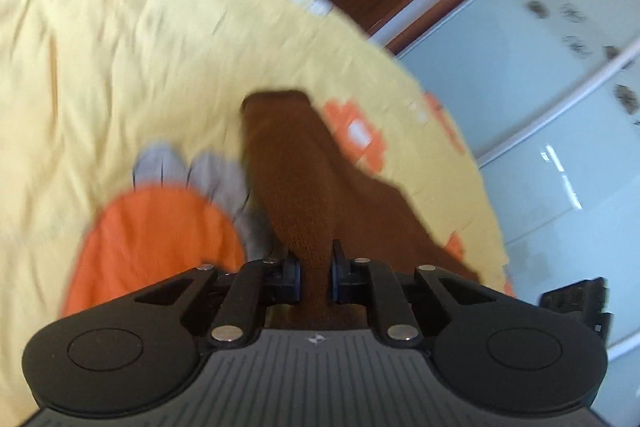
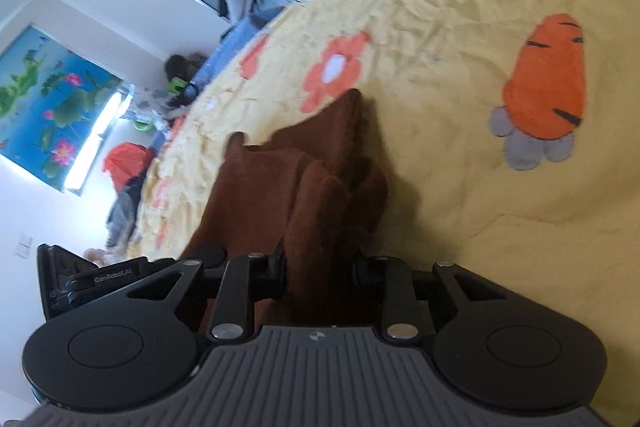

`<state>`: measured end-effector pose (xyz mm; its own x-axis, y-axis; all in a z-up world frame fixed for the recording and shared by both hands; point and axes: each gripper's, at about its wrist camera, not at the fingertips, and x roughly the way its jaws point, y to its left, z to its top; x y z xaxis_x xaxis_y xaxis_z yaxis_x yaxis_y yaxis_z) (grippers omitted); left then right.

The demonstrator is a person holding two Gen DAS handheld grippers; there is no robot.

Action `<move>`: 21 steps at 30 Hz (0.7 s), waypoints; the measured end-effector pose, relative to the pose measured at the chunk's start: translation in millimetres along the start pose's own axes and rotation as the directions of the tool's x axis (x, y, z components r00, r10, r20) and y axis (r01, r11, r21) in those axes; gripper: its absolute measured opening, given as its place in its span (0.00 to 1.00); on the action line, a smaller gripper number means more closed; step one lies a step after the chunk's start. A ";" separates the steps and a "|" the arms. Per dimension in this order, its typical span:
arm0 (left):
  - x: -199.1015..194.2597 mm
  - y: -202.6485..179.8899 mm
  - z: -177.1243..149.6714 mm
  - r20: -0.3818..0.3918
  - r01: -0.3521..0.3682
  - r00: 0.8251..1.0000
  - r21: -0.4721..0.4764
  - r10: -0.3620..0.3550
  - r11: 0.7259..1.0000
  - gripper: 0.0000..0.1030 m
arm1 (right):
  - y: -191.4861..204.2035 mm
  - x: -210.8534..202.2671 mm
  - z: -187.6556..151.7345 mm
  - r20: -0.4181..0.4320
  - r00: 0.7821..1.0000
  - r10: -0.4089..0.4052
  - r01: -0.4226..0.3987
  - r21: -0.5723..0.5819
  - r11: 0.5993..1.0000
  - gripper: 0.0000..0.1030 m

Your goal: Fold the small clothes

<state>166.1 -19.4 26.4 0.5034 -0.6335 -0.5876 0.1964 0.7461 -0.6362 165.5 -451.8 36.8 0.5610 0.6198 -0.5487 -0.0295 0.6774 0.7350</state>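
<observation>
The brown knit garment (image 1: 296,187), soft, light and floppy, lies bunched on the yellow bed cover (image 1: 120,47), pinched by both left gripper (image 1: 316,277) and right gripper (image 2: 320,273) fingers; edges look best to grip.

Left wrist view motion-blurred; brown garment (image 1: 296,187) hides fingers' pads; bedspread (image 1: 120,47) print smeared.

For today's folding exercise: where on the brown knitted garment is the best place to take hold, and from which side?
Grip the brown garment at its near bunched edge, coming in low over the yellow bedspread. That edge stands up in thick folds; the far part lies flat.
</observation>
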 end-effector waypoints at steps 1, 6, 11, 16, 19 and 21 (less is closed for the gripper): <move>-7.2 -0.5 5.5 0.018 -0.011 1.000 0.026 0.010 1.000 0.12 | 3.6 2.5 0.3 0.003 1.000 0.019 -0.019 0.000 1.000 0.30; -32.2 11.0 38.2 0.102 -0.130 0.987 0.058 0.123 0.990 0.13 | 30.4 41.1 9.3 -0.008 0.995 0.102 -0.102 -0.010 0.995 0.30; -27.0 48.3 34.1 0.002 -0.251 0.968 0.019 0.251 0.968 0.32 | 48.0 83.8 10.3 -0.055 0.997 0.055 -0.057 -0.026 0.998 0.41; -62.5 75.0 -14.8 -0.009 -0.071 0.997 -0.108 0.071 0.992 0.71 | 39.1 43.0 -6.5 -0.036 0.995 0.088 -0.087 0.026 0.996 0.82; -69.8 73.8 -40.3 -0.016 -0.002 1.000 -0.140 0.000 0.990 0.70 | 36.8 16.5 -27.9 -0.053 0.991 0.119 -0.117 0.035 0.992 0.90; -69.8 64.2 -49.8 -0.015 -0.019 1.000 -0.087 0.018 0.996 0.66 | 39.4 15.7 -44.4 -0.116 0.986 0.122 -0.119 0.030 0.992 0.88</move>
<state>101.6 62.5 1.7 0.4943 -0.6228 -0.6065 0.1124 0.7376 -0.6658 136.4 -397.8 39.6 0.4539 0.7392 -0.4975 -0.0715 0.5868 0.8066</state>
